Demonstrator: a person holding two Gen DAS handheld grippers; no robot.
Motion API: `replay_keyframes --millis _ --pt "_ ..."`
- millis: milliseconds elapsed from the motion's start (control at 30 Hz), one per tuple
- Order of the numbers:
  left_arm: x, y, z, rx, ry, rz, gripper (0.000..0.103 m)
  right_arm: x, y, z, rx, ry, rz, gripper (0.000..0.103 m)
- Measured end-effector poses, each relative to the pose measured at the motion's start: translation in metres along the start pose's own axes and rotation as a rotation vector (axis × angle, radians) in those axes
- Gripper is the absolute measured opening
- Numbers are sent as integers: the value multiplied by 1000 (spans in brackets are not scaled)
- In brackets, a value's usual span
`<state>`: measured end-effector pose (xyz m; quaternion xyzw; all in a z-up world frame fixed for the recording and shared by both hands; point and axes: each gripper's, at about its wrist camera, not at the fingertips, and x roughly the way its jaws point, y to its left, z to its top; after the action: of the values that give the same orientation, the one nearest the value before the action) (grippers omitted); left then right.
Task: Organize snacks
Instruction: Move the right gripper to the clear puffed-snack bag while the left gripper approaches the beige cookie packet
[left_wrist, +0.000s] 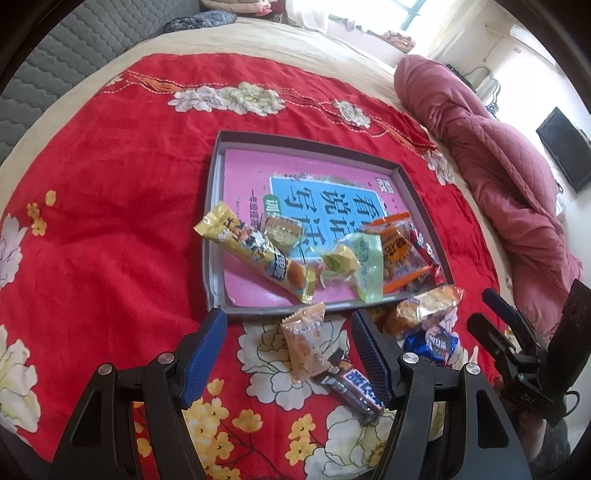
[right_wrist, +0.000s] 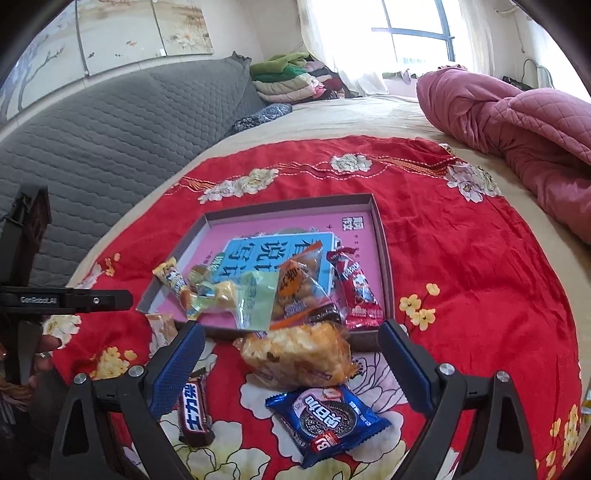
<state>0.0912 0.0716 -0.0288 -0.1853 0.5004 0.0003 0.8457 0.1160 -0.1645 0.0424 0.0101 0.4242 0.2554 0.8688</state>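
A shallow grey tray lined with a pink book lies on the red floral cloth. It holds a long yellow packet, a green packet, an orange nut packet and a red packet. Loose in front of it are a small orange packet, a chocolate bar, a golden cracker packet and a blue cookie packet. My left gripper is open over the small orange packet and the bar. My right gripper is open above the cracker packet, touching nothing.
The red cloth covers a beige bed. A bunched pink quilt lies to the right, and a grey quilted headboard stands behind. Folded clothes are stacked by the window.
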Motion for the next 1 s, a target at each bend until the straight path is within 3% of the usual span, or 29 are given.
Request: replay_keyframes --millis 167,267,500,1000 --pt "5 1 -5 -6 10 -9 71 8 8 -8 -59 19 -62 96" --pt "9 0 -7 -5 14 -11 71 13 11 -11 -71 23 -71 101" --pt "20 2 -14 -7 37 -19 71 29 9 -20 -45 63 -89 101" --pt "45 8 -26 -50 73 -30 72 62 18 -32 -112 132 -193 101"
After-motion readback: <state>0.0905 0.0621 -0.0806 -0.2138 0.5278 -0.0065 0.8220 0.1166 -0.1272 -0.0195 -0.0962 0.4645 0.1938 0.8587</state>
